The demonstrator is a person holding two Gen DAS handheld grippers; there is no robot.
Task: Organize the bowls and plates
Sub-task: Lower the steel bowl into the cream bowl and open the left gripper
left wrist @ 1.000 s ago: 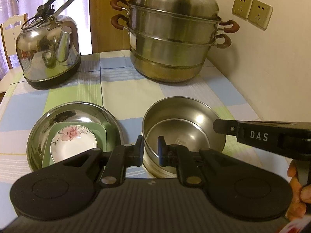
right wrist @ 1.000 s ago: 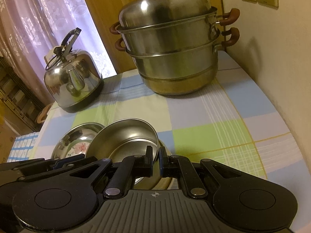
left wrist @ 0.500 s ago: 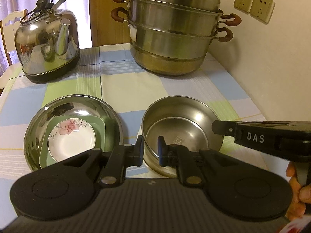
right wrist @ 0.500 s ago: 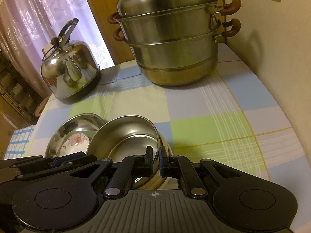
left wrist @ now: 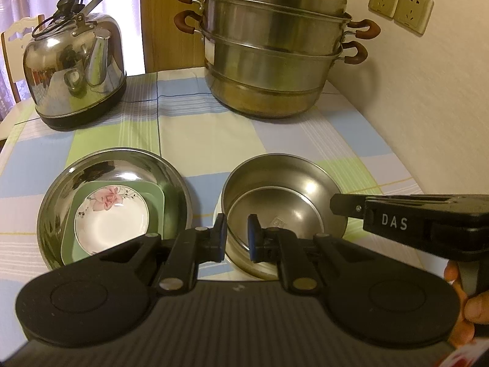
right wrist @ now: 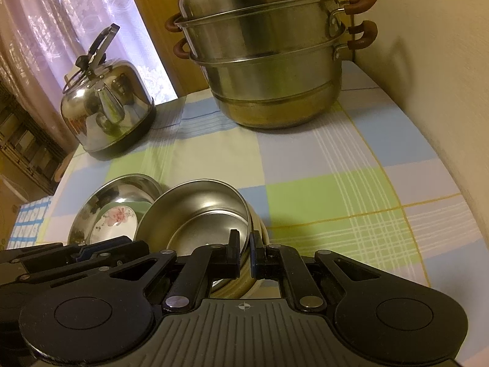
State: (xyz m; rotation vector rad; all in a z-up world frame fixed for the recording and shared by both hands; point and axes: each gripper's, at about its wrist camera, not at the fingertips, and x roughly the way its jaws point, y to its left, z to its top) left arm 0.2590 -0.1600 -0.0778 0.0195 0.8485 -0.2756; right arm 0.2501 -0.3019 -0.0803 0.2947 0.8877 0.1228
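both jaws pinch the steel bowl [left wrist: 282,202] rim, left gripper [left wrist: 237,238] near side, right gripper [right wrist: 243,252] right side, above a cream bowl [right wrist: 259,226].

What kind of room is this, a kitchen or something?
Most likely a home kitchen or dining corner: a checked tablecloth carries a steel kettle, a tiered steamer pot and stacked bowls, with wall sockets and a curtained window behind.

Checked tablecloth [left wrist: 195,128] blue-green; plate [left wrist: 111,217] white, pink-flowered.
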